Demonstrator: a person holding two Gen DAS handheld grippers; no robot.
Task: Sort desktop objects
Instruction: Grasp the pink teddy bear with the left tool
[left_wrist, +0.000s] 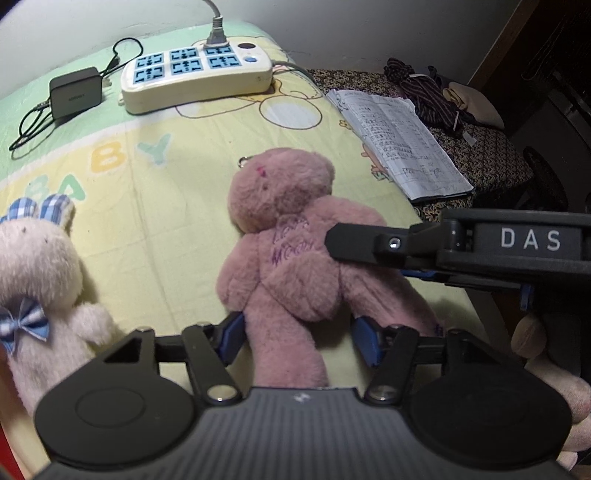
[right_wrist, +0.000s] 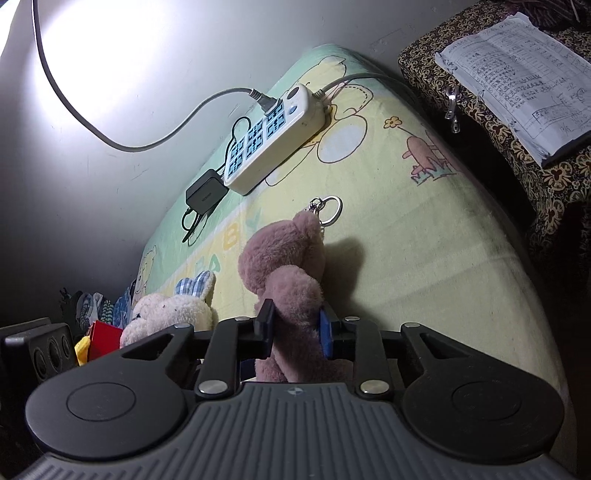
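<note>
On the bed, your right claw (right_wrist: 295, 328) pinches the pink bear's (left_wrist: 284, 236) arm to lift it, while your left claw (left_wrist: 295, 336) straddles its leg, open.

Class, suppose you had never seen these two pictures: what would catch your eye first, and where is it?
First the pink plush bear, lying mid-blanket with the right hand-held gripper shut on its body and the left hand-held gripper open around one leg. Next the white power strip near the wall, and the cream plush bunny with its blue bow at the left.
</note>
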